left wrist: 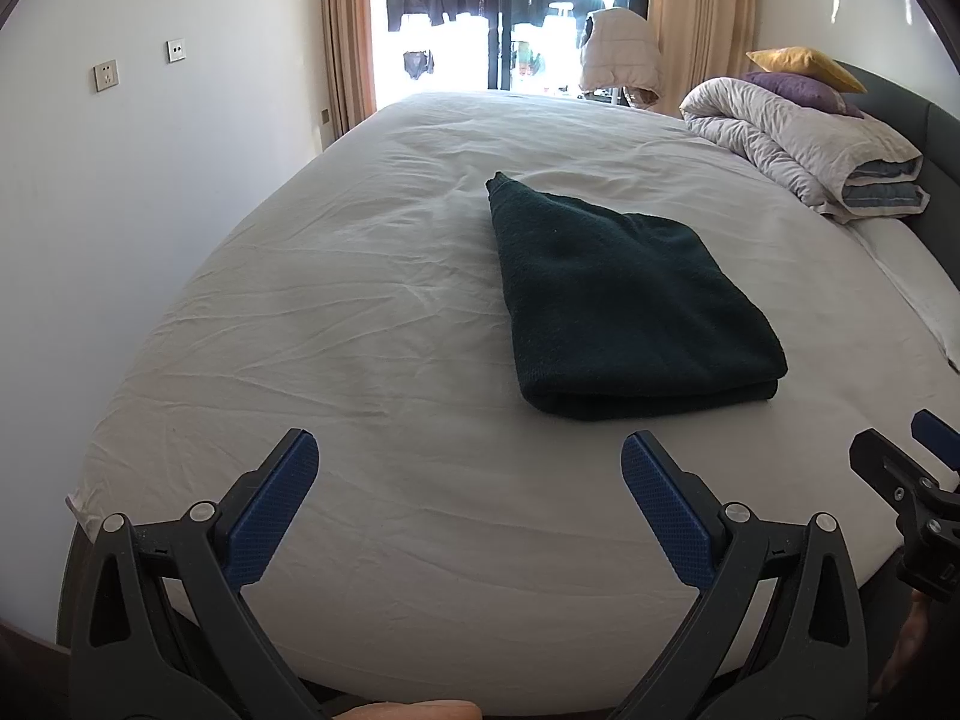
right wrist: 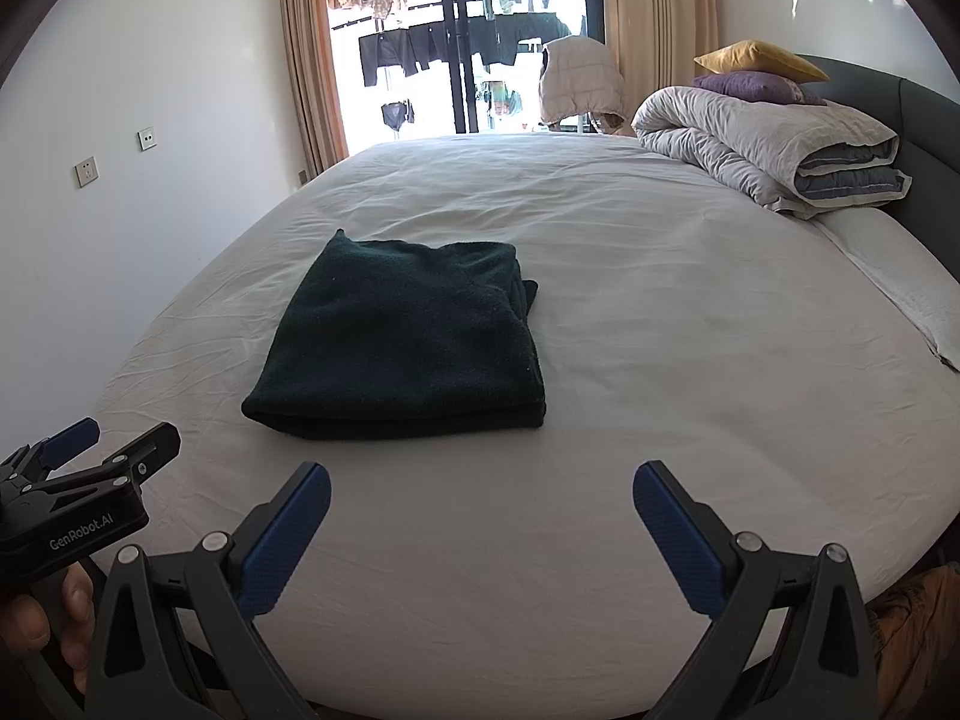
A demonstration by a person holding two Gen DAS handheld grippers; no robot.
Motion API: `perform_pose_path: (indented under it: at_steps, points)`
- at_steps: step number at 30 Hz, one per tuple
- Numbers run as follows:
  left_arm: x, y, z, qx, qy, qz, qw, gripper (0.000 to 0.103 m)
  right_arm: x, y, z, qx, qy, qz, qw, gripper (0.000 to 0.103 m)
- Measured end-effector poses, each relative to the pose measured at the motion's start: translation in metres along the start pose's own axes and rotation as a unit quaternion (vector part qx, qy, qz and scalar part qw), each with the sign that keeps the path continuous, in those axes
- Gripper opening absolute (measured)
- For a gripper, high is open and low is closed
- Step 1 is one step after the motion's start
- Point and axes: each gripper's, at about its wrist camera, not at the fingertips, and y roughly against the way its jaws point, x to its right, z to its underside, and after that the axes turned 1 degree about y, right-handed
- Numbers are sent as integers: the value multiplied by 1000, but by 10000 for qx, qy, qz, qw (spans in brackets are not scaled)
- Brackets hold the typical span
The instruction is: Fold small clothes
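Note:
A dark green cloth point(left wrist: 624, 300) lies folded into a thick rectangle on the white bed sheet point(left wrist: 360, 324); it also shows in the right wrist view point(right wrist: 402, 348). My left gripper point(left wrist: 471, 456) is open and empty, held above the sheet short of the cloth's near edge. My right gripper point(right wrist: 483, 489) is open and empty, also short of the cloth's near edge and to its right. The left gripper also appears at the left edge of the right wrist view point(right wrist: 114, 444); the right gripper shows at the right edge of the left wrist view point(left wrist: 900, 450).
A rolled grey duvet point(right wrist: 774, 147) with a purple pillow point(right wrist: 750, 87) and a yellow pillow point(right wrist: 759, 60) sits at the far right by the dark headboard point(right wrist: 924, 114). A white wall point(left wrist: 150, 180) runs along the bed's left side. Curtains and a balcony door point(right wrist: 474, 36) stand beyond the bed.

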Motion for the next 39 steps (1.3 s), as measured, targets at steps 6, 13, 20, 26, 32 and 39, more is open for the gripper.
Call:
perform_pose_path:
  at_steps: [6,13,20,26,32,39]
  points:
    - [0,-1,2,-6,0,-14,10000,103,0,-1,1,-6,-7,-9,10000,103]
    - [1,0,4,-12,-22,-44,10000,103,-3,-3,4,-29,-22,-26,10000,103]
    - [2,0,4,-4,-31,-50,10000,103,-4,-3,5,-29,-29,-30,10000,103]
    - [3,1,5,-2,-20,-77,10000,103,-5,-3,5,-43,-39,-47,10000,103]
    - [2,0,6,-32,11,-66,10000,103,-5,-3,5,-43,-40,-47,10000,103]
    - [3,1,6,56,-48,-90,9999,103,-8,-3,7,-82,-73,-77,9999,103]
